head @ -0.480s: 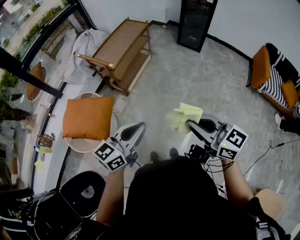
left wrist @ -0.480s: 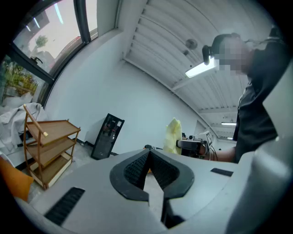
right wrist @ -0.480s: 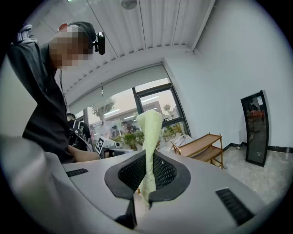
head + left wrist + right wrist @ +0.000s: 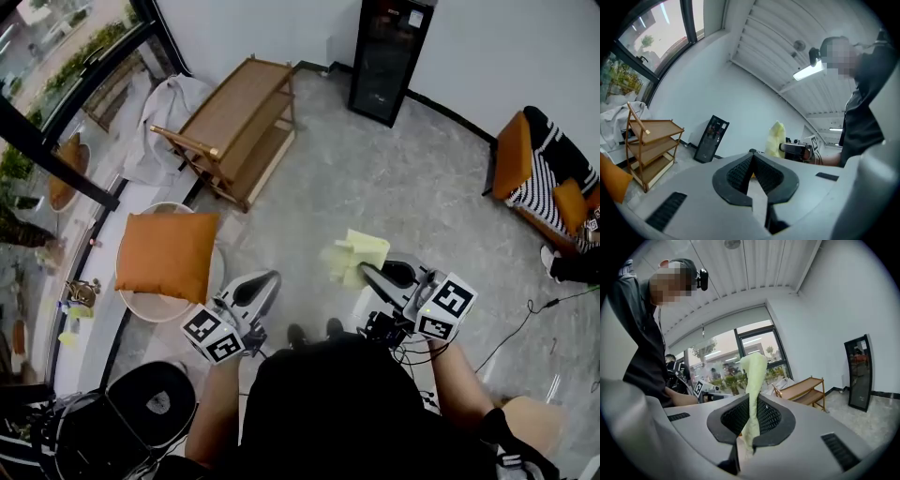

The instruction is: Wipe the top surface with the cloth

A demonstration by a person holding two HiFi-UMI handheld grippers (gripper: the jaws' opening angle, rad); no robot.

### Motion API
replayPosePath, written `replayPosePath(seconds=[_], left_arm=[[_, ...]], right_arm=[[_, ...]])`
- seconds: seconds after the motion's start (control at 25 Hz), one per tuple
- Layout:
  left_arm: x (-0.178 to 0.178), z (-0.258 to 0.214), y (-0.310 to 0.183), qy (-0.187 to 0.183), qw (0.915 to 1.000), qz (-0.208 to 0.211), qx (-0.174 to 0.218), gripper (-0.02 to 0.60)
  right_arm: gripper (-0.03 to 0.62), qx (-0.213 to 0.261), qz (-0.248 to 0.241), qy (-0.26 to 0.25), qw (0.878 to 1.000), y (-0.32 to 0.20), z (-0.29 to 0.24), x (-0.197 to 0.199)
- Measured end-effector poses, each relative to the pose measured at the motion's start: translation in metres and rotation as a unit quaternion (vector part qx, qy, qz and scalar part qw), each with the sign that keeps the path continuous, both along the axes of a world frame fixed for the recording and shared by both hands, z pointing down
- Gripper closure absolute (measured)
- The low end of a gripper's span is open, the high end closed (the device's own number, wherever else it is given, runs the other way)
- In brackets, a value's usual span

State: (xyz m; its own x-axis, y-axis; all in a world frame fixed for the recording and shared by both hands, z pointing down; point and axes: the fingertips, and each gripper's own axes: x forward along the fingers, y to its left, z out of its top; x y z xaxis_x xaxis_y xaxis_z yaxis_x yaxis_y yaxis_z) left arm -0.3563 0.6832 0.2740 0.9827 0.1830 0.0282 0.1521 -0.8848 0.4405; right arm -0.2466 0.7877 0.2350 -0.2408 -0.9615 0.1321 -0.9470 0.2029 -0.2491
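Observation:
A pale yellow-green cloth (image 4: 353,255) sticks up from my right gripper (image 4: 368,273), which is shut on it; in the right gripper view the cloth (image 4: 752,394) stands pinched between the dark pads. My left gripper (image 4: 265,281) is shut with nothing between its pads (image 4: 740,172), held at the person's left, level with the right one. The wooden three-tier shelf (image 4: 236,122) stands some way ahead at the upper left. The shelf (image 4: 651,143) also shows in the left gripper view and, past the cloth, the shelf (image 4: 804,391) is seen in the right gripper view.
A round white stool with an orange cushion (image 4: 166,255) is at the left. A black cabinet (image 4: 382,56) stands by the far wall. An orange chair with a striped cloth (image 4: 539,164) is at right. White fabric (image 4: 164,117) lies by the window. Cables (image 4: 534,319) trail over the grey floor.
The view has shifted slightly; both grippers and the cloth sit a little lower and further left in the head view. Grips are unchanged.

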Motion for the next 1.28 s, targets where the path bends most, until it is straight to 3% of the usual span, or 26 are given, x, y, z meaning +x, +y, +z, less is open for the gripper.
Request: replayPosePath(seconds=[0.28,0.48,0.6,0.8,1.28], left_arm=[[0.022,0.002,-0.010,0.013,0.9999,-0.001,0.001,0.574],[0.066,-0.020,0.017,0.013,0.9999,-0.007,-0.008,0.574],[0.075,-0.021,0.026,-0.003,0.9999,-0.007,0.011,0.572],[0.070,-0.009,0.018,-0.030,0.9990,-0.024,0.022,0.574],[0.076,0.006,-0.069,-0.033,0.9978,-0.057,0.012,0.574]], right_arm=[[0.562,-0.004,0.036,0.011,0.999,0.012,0.006,0.023],[0.562,-0.023,0.068,-0.012,0.997,0.049,0.001,0.075],[0.562,-0.022,0.066,-0.015,0.997,0.050,0.002,0.087],[0.562,-0.033,0.039,-0.011,0.999,0.031,0.016,0.089],[0.562,-0.066,0.002,0.003,0.998,-0.066,0.034,0.112]])
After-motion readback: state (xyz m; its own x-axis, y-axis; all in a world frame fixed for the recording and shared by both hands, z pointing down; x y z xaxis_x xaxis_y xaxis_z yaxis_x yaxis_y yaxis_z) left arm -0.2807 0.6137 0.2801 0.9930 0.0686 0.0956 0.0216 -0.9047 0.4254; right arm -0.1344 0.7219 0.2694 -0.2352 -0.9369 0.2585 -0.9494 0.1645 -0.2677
